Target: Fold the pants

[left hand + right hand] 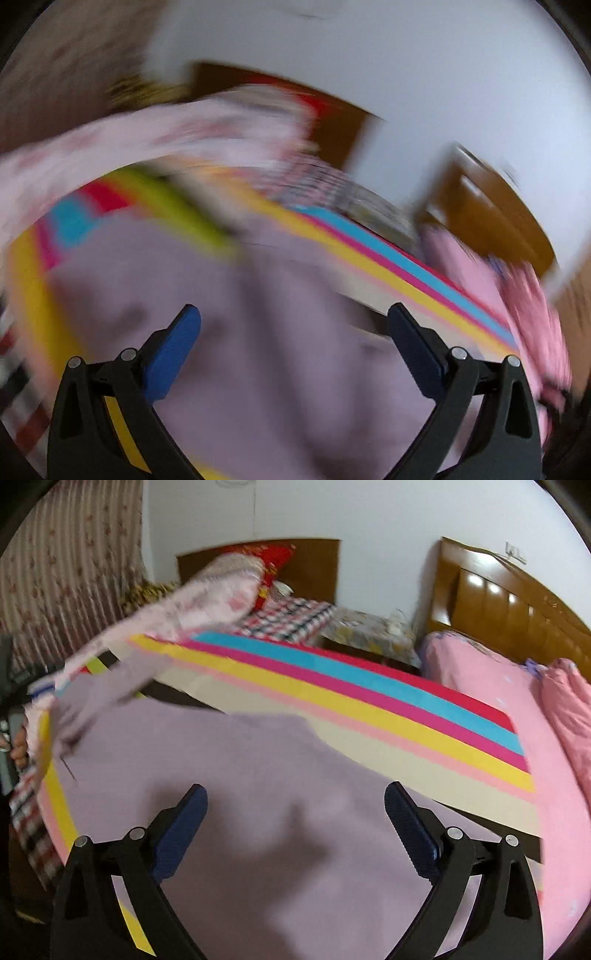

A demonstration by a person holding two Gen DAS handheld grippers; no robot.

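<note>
Lavender pants [240, 775] lie spread on a striped mat [369, 709] on the bed. My right gripper [295, 788] hovers over them, jaws wide apart, nothing between the blue pads. At the left a person's pink patterned sleeve [166, 627] reaches across, and the pants' left end [92, 701] looks lifted and blurred beside it. The left wrist view is smeared by motion. In it my left gripper [293, 310] is open above the pants [277, 369], with the mat's stripes [424, 280] beyond.
Pink bedding [517, 720] and a wooden headboard [498, 598] lie to the right. Behind stand a small covered table [369, 631] and a second bed with a plaid sheet [295, 620] and a red pillow [273, 554]. A striped curtain [66, 572] hangs at the left.
</note>
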